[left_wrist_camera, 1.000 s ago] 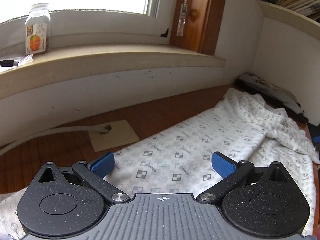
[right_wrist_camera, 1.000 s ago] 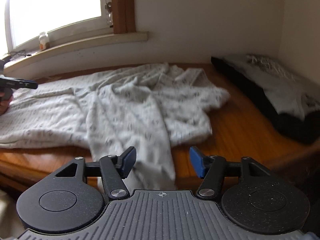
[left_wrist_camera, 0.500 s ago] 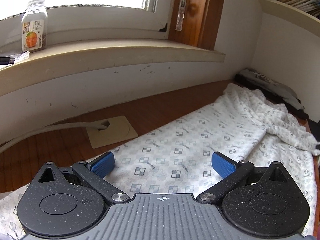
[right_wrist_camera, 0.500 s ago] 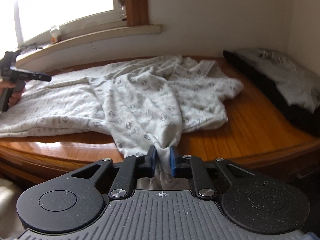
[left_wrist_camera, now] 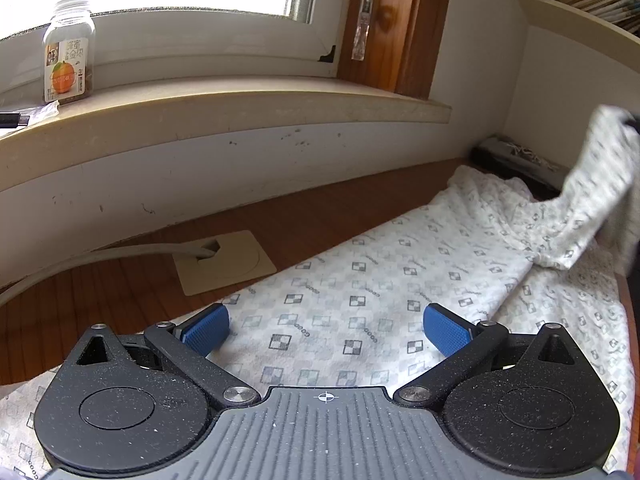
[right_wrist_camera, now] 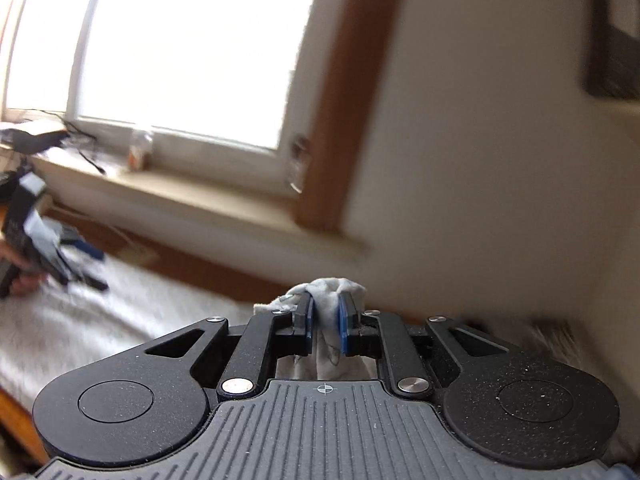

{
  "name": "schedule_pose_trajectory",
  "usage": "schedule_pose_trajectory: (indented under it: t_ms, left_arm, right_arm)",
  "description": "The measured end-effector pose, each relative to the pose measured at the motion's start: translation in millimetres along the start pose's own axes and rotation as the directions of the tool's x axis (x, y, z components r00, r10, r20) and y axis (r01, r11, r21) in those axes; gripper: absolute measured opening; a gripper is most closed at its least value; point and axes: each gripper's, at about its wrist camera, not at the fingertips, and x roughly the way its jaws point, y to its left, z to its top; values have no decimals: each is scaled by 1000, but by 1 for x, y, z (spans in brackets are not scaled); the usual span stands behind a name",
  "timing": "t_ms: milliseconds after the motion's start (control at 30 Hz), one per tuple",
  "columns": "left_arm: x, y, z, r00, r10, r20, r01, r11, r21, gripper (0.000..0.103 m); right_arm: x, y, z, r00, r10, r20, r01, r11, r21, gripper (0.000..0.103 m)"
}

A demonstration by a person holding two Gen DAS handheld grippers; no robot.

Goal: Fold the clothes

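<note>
**Observer A:** Pinching a bunched wad of cloth, the right gripper (right_wrist_camera: 325,322) has its blue pads nearly together, with a tuft of the white patterned garment (left_wrist_camera: 360,304) squeezed between them and poking out past the tips. That is a firm hold, as far as I can judge.

**Observer B:** And the left gripper (left_wrist_camera: 326,326)?

**Observer A:** Jaws spread wide, nothing between them. It hovers low over the flat part of the garment, pads apart from the fabric as far as I can tell.

**Observer B:** Where does the garment lie?

**Observer A:** Spread lengthwise along the wooden desk (left_wrist_camera: 120,280), below the window sill (left_wrist_camera: 240,100). The near stretch is fairly smooth. The far end is rumpled, and one corner hangs in the air at the right edge of the left-hand view, lifted clear of the desk. That raised corner looks like the piece the right gripper holds.

**Observer B:** So how far along?

**Observer A:** Early, I judge. No crease is made, no layer laid over another in a tidy way. One end is gripped and raised; laying it over and squaring it up all remain.

**Observer B:** Anything else nearby?

**Observer A:** A jar (left_wrist_camera: 68,52) on the sill, well apart from the cloth.
</note>
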Motion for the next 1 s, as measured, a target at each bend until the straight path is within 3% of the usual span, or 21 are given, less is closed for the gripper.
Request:
schedule_pose_trajectory:
  t_ms: [167, 267, 300, 433, 533, 733, 1000]
  left_arm:
    - [1, 1, 0, 1000, -1, -2, 1, 1000, -1, 103]
    - [2, 1, 0, 1000, -1, -5, 1, 1000, -1, 103]
    - [2, 1, 0, 1000, -1, -6, 1, 1000, -1, 103]
    - [3, 1, -1, 1000, -2, -11, 2, 1000, -1, 103]
    - [4, 2, -1, 1000, -2, -14, 2, 1000, -3, 103]
    - [6, 4, -1, 1000, -4, -26, 4, 1000, -12, 103]
    - [11, -3, -1, 998, 41, -51, -40, 999, 20, 103]
  right_arm:
    - [74, 41, 9, 993, 110, -40, -111, 994, -15, 20]
    - [99, 47, -6, 988, 141, -66, -139, 990, 39, 40]
    - [102, 45, -13, 988, 138, -68, -134, 989, 63, 47]
    - [101, 27, -46, 992, 102, -71, -88, 980, 178, 56]
    - [98, 8, -76, 994, 67, -83, -44, 965, 260, 76]
    - [99, -13, -117, 990, 29, -136, 19, 939, 342, 86]
    - [98, -24, -123, 991, 69, -112, -20, 920, 391, 98]
